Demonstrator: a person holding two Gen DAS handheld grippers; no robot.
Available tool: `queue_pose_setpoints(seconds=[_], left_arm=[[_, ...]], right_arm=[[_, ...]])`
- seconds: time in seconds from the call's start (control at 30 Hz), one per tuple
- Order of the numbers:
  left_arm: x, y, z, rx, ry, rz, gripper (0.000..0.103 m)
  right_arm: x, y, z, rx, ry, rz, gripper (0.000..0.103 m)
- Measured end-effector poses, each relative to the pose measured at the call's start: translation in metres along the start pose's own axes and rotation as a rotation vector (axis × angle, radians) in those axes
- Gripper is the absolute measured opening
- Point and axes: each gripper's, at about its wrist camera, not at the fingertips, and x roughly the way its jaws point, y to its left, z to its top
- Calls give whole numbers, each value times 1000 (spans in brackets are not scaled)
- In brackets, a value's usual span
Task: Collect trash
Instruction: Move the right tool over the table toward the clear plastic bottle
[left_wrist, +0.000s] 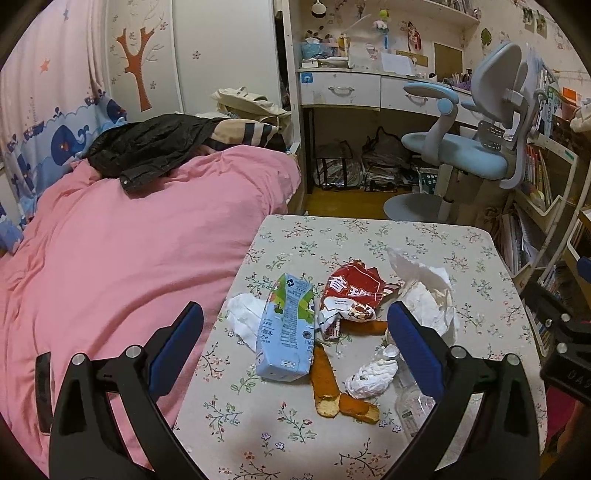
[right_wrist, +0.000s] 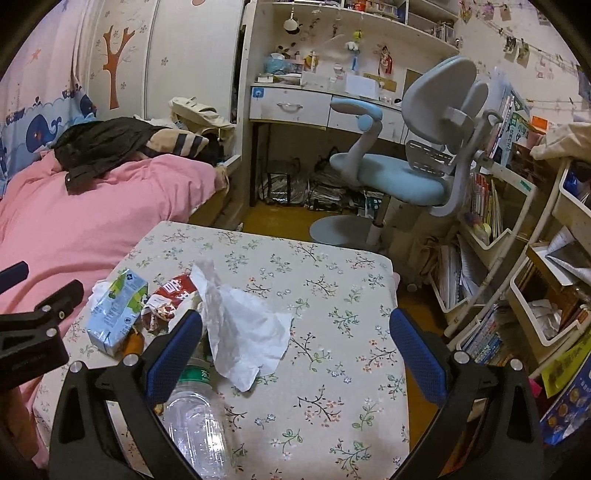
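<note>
Left gripper (left_wrist: 295, 328) hovers with its jaws spread wide and empty above the trash: a milk carton (left_wrist: 286, 328) lies between its fingers, a red snack wrapper (left_wrist: 354, 291) just beyond, orange peels (left_wrist: 325, 376) and crumpled tissues (left_wrist: 371, 374) nearer. Right gripper (right_wrist: 295, 332), likewise wide apart and holding nothing, frames a white paper sheet (right_wrist: 243, 328), with a clear plastic bottle (right_wrist: 195, 417) by its left finger. All rests on the floral tabletop (right_wrist: 332, 369) beside a pink bed (left_wrist: 110, 258).
</note>
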Motion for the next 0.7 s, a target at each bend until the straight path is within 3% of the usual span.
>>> queue_pose_setpoints(seconds=[0.7], left_arm=[[0,-2,-3,12,-1,11,96]], right_arm=[[0,4,3,15,8,28,97]])
